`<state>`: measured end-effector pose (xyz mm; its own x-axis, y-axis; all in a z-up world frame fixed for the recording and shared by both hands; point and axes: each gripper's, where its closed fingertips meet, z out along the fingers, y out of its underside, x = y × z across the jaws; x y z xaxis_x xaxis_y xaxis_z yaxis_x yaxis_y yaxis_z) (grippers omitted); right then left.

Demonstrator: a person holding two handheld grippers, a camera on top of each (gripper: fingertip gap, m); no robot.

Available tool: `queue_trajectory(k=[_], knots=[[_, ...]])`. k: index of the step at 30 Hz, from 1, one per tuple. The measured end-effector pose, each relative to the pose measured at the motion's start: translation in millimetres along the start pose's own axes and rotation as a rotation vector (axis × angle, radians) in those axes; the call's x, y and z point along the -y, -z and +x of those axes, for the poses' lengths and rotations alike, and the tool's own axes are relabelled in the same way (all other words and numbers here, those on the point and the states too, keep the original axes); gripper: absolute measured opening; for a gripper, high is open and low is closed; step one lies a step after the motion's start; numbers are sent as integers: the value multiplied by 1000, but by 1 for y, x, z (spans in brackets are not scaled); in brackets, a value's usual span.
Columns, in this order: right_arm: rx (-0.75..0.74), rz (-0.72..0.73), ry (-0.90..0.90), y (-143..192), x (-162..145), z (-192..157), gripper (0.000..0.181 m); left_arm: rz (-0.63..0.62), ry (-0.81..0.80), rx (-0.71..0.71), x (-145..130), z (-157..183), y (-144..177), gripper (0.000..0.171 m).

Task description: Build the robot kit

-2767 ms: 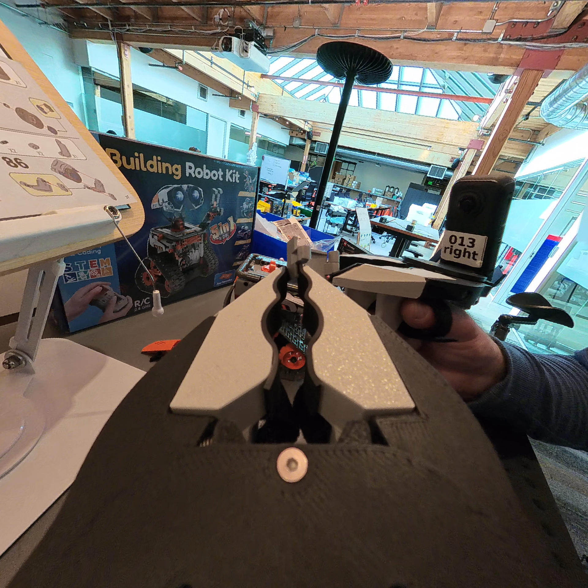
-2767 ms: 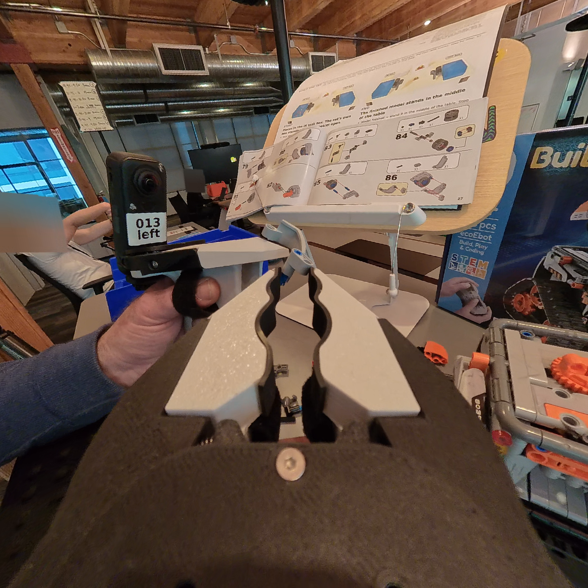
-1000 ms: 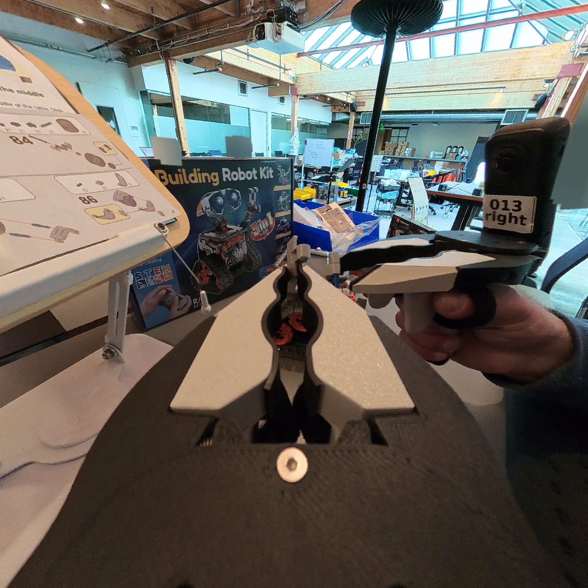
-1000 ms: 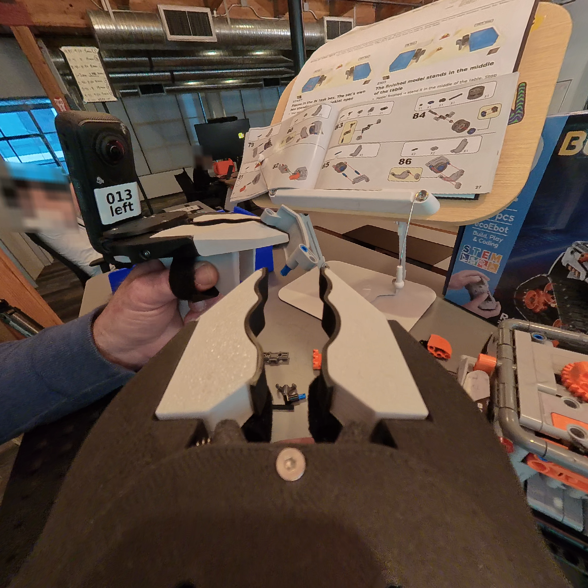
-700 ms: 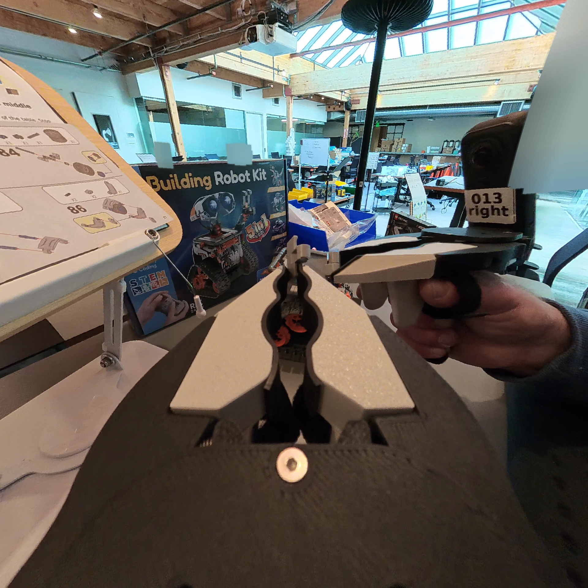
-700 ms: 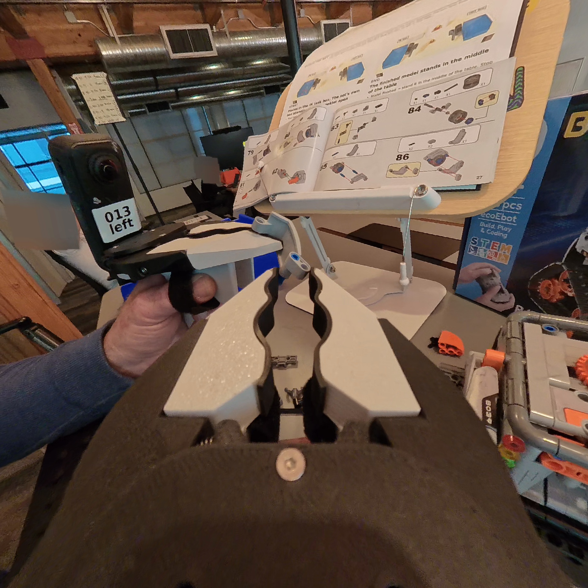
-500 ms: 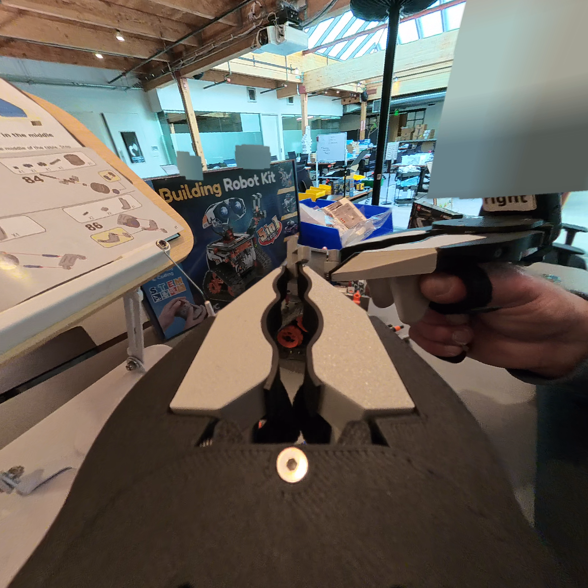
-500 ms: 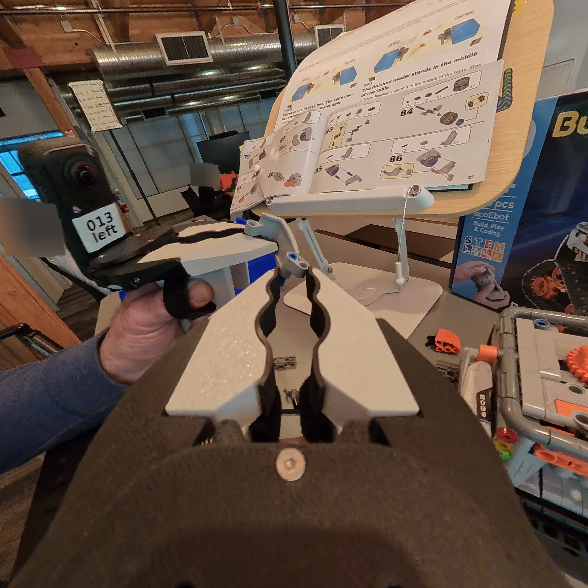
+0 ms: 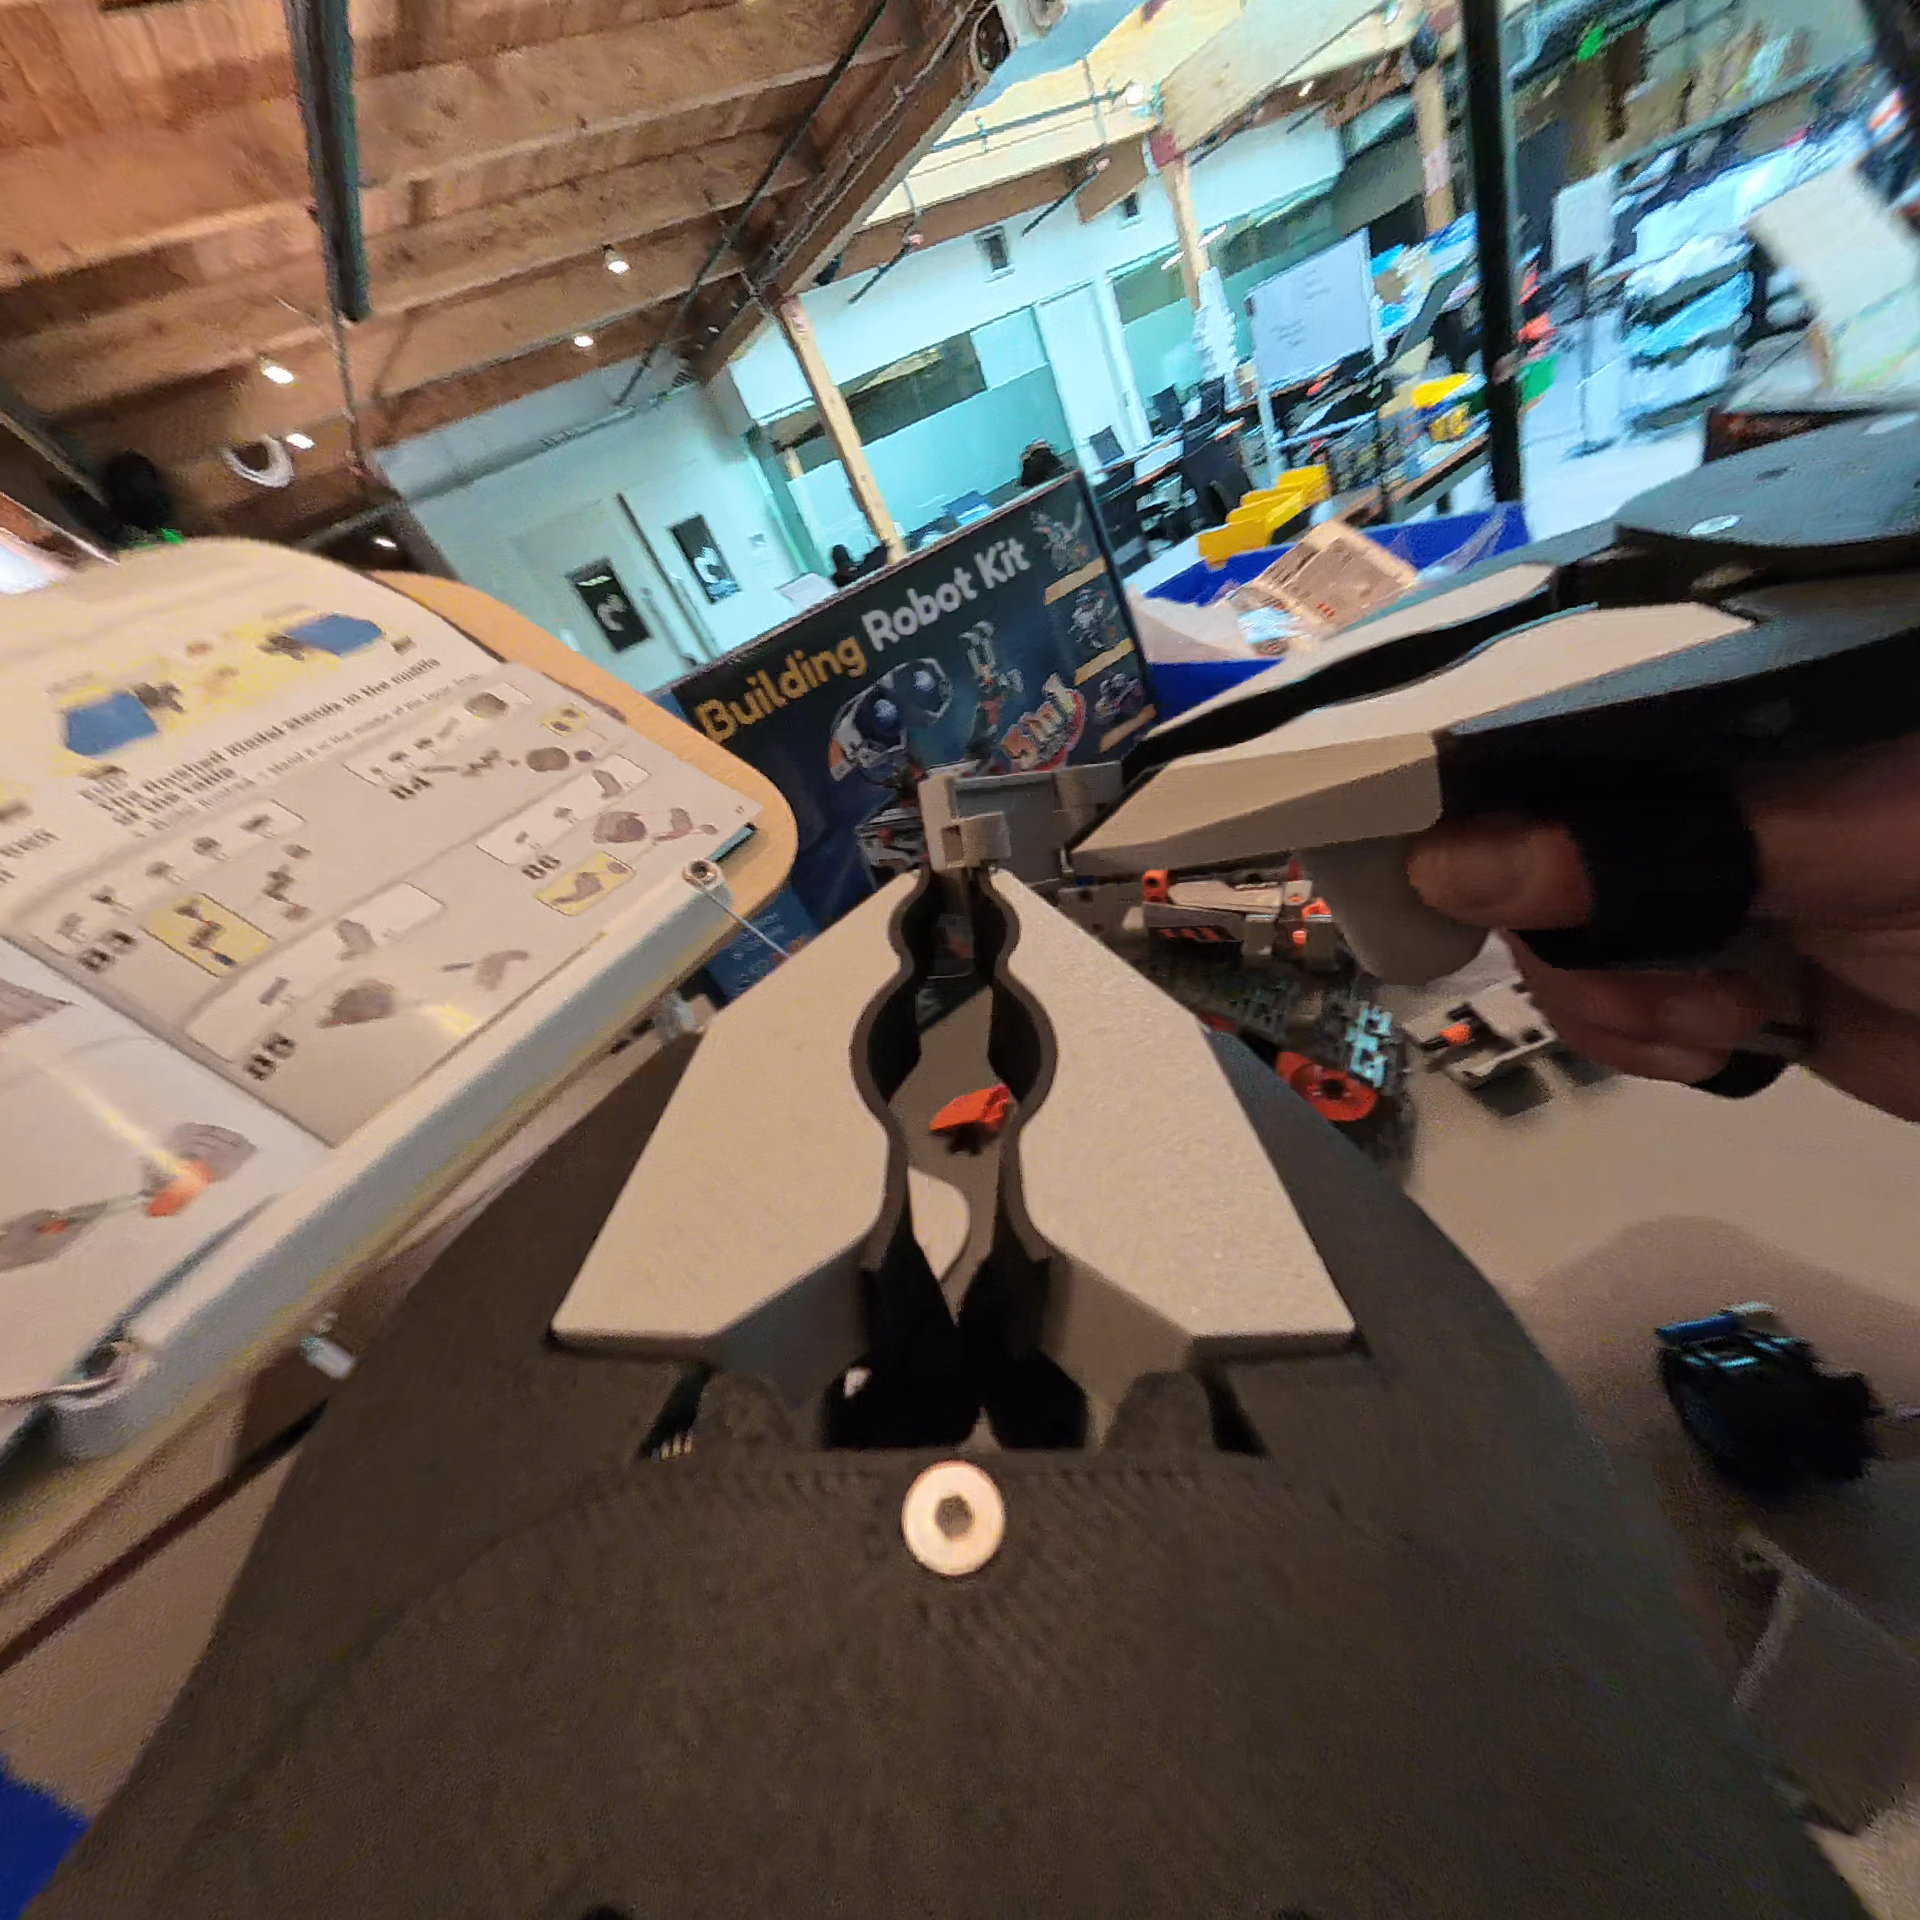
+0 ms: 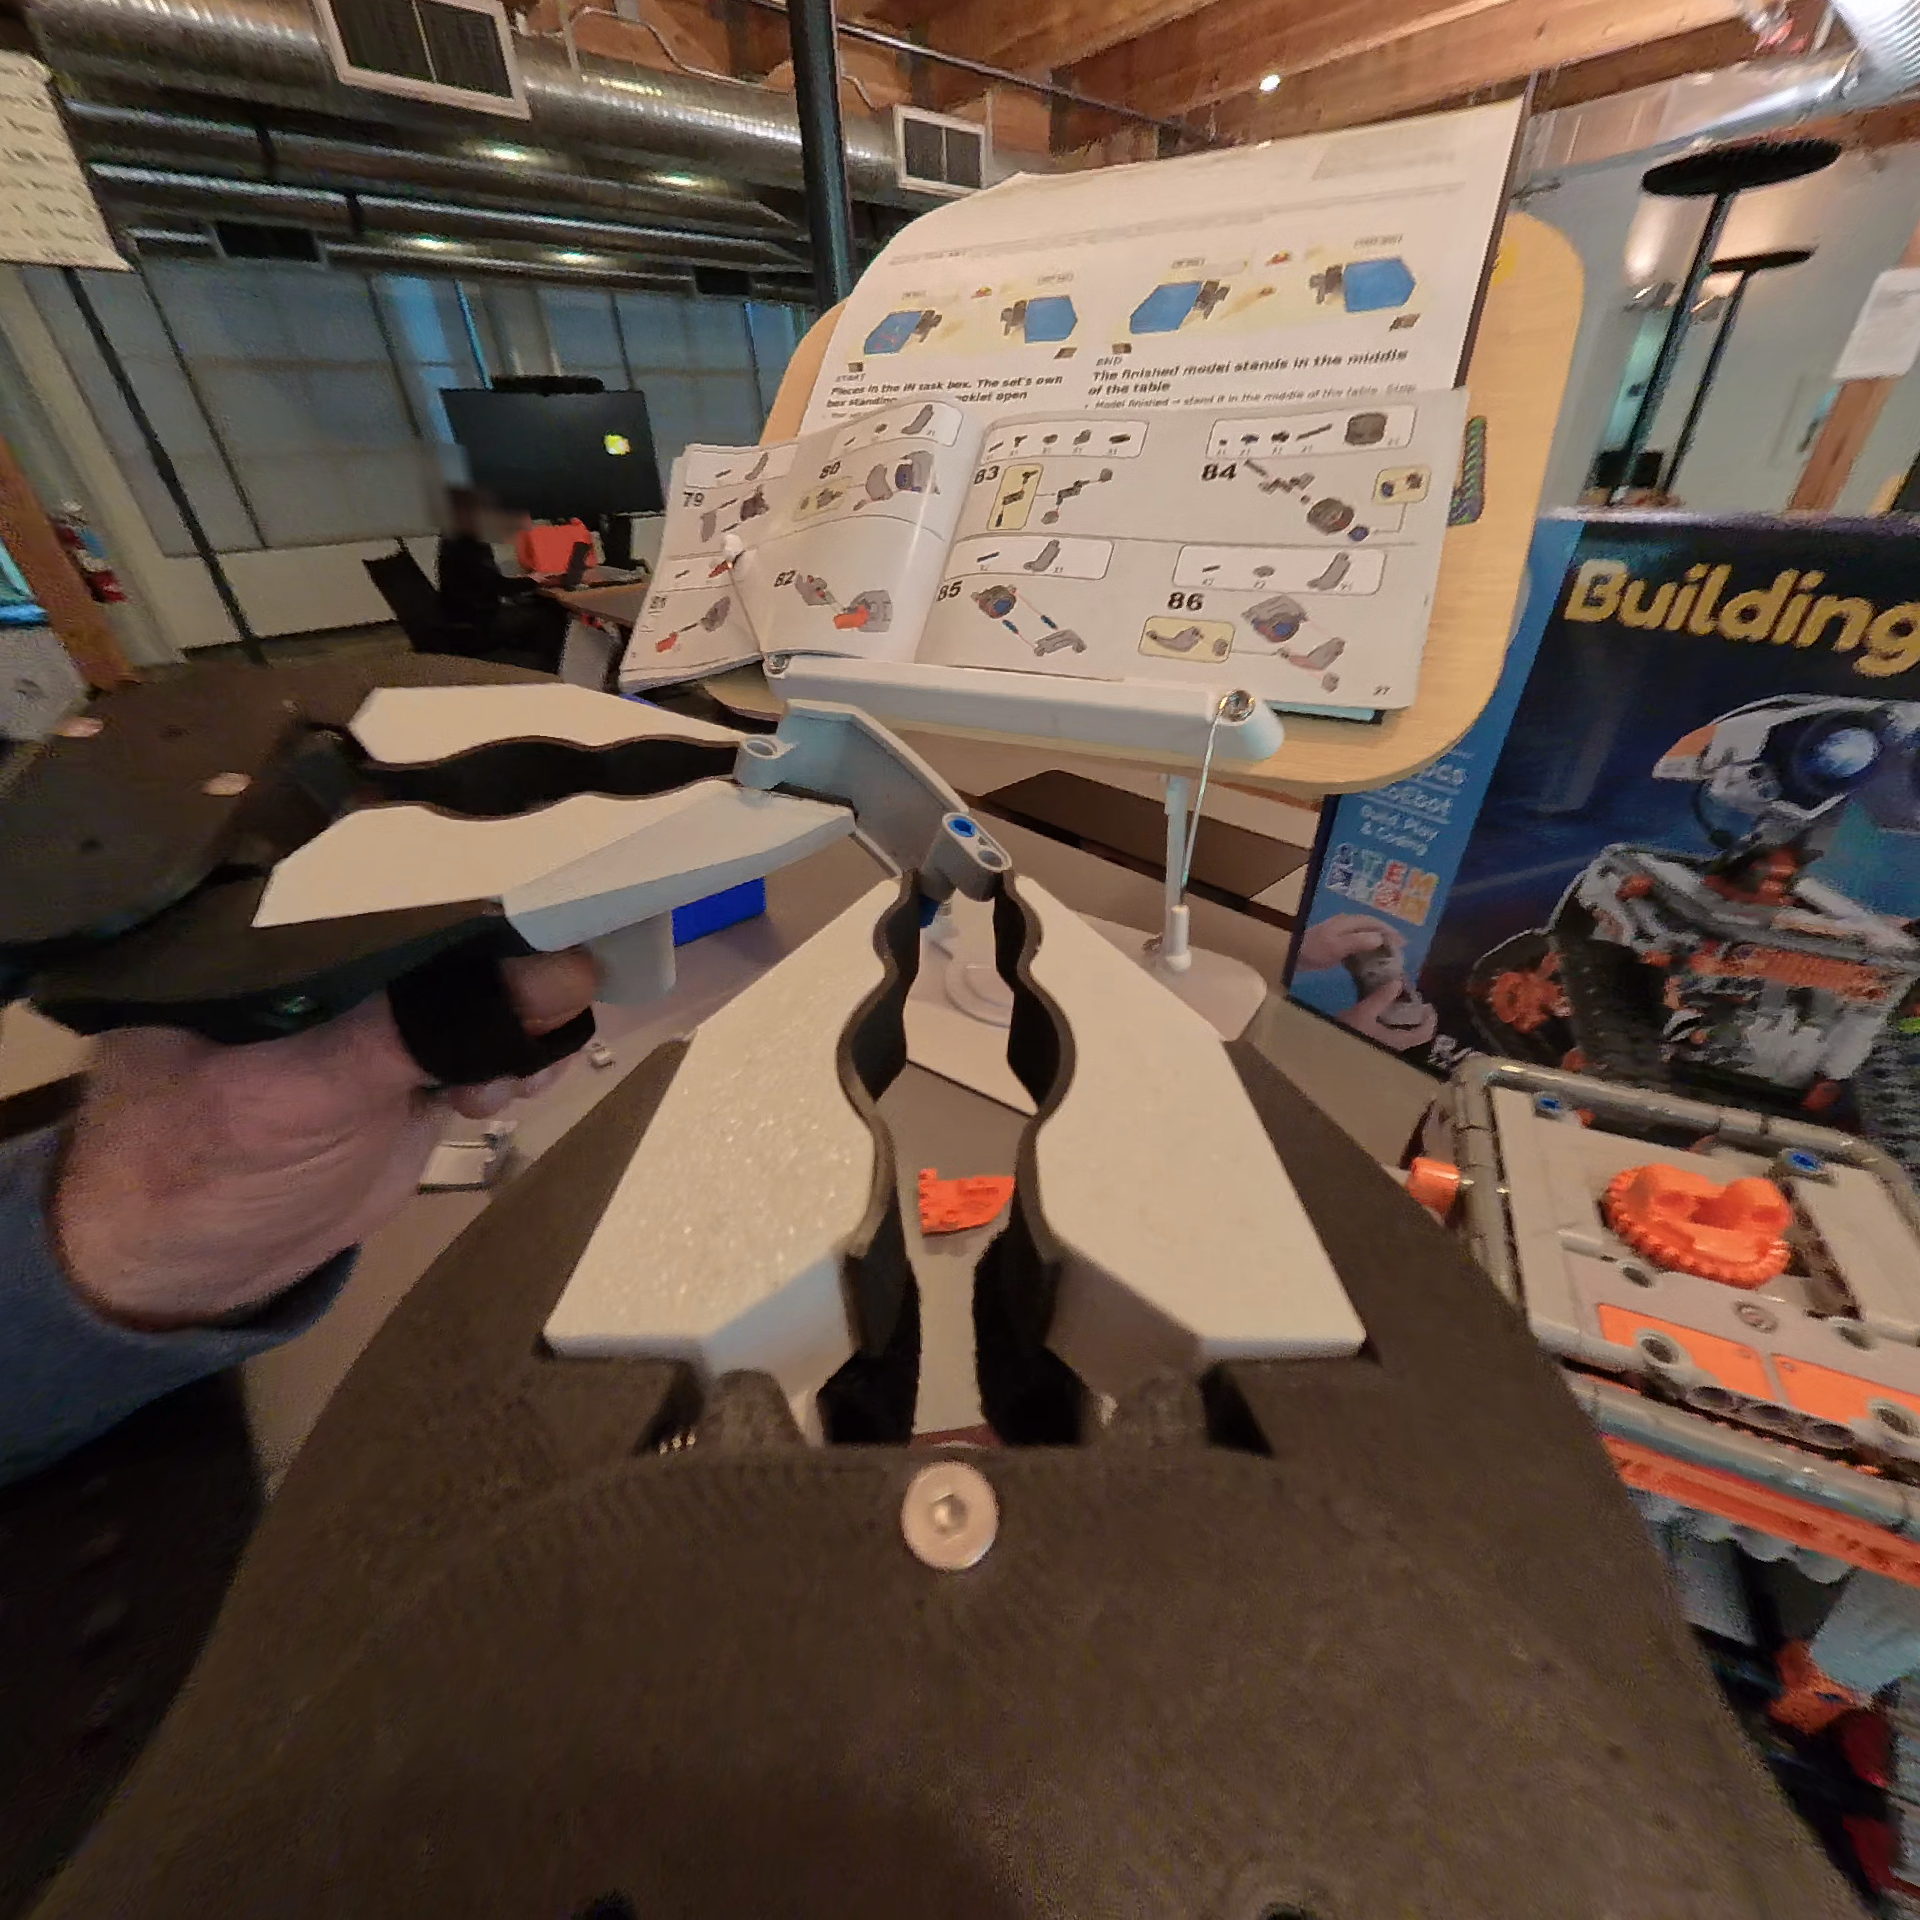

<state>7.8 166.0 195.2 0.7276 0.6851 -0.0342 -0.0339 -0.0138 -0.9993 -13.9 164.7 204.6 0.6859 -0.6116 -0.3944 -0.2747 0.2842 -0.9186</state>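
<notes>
Two grippers are meeting on one grey angled piece [image 10: 862,774], up in the air in front of the booklet stand [image 10: 1496,644]. Left gripper [image 9: 958,883] is pinching its near end, fingers narrow and closed on it. Right gripper [image 10: 954,894] is sitting at the piece's holed end with fingers narrow; can't tell if it is gripping. Orange part [image 10: 961,1200] is lying on the table below. Kit box [image 10: 1714,831] and half-built model [image 10: 1683,1247] are sitting to the right.

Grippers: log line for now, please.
left gripper: shut on grey part | right gripper: tips flank its blue-pinned end, clamp unclear | orange piece: loose on table
</notes>
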Motion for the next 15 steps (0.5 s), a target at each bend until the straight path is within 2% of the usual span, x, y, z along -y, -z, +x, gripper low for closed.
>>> queue_trajectory(k=[2, 4, 8, 11, 15], knots=[[-30, 18, 43, 1, 4, 0, 12, -8, -109, 69, 6, 0, 2, 4], [16, 56, -14, 2, 9, -2, 11, 7, -113, 74, 11, 0, 5, 4], [136, 89, -205, 1, 9, -5, 9, 81, 54, -30, 13, 1, 4, 8], [203, 118, -288, 2, 11, -9, 4, 128, 290, -153, 14, 4, 1, 24], [255, 132, -324, 2, 13, -18, 6, 194, 477, -255, 18, 2, 3, 20]])
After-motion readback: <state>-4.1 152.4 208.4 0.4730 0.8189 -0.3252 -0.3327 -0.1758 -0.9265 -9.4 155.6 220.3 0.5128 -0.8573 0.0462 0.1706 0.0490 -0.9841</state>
